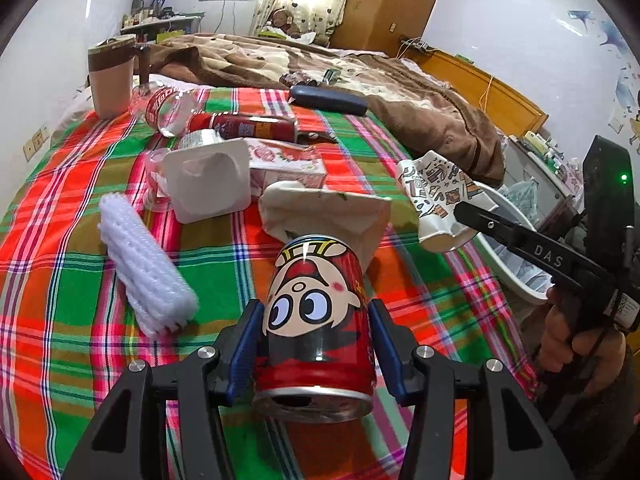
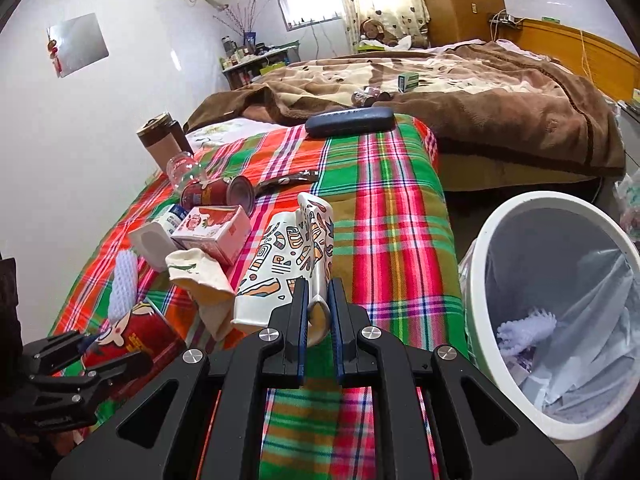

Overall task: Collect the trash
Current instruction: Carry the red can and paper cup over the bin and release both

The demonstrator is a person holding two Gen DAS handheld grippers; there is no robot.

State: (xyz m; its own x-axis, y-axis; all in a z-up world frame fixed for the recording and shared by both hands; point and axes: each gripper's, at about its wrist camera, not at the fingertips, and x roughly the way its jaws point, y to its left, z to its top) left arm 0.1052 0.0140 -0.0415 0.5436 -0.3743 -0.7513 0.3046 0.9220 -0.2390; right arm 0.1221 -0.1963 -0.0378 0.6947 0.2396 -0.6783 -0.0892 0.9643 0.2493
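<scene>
1. On the plaid bedspread (image 1: pixel 80 208), at the far left, a brown-and-white tumbler (image 1: pixel 111 80) is seen upright, with a clear plastic bottle (image 1: pixel 166 108) lying just beside it.
2. Nearer on the left, a white foam net sleeve (image 1: pixel 146 268) is laid flat, and a white plastic tray (image 1: pixel 208 180) is propped behind it.
3. Behind the tray, a red can on its side (image 1: pixel 244 125) and a strawberry carton (image 1: pixel 288 160) are crowded together; a dark case (image 1: pixel 328 99) lies further off, by the brown blanket (image 1: pixel 420 108).
4. In the middle, the red cartoon can (image 1: pixel 316 320) is clamped between the blue pads of the left gripper (image 1: pixel 314 350), raised off the cloth, with a crumpled cream carton (image 1: pixel 332 216) just behind it.
5. To the right, the crushed patterned paper cup (image 2: pixel 288 264) is pinched at its rim by the right gripper (image 2: pixel 319 320), jaws closed on it above the bedspread.
6. At the far right, beside the bed, a white bin (image 2: pixel 500 240) with a clear liner is seen, with some trash already inside.
</scene>
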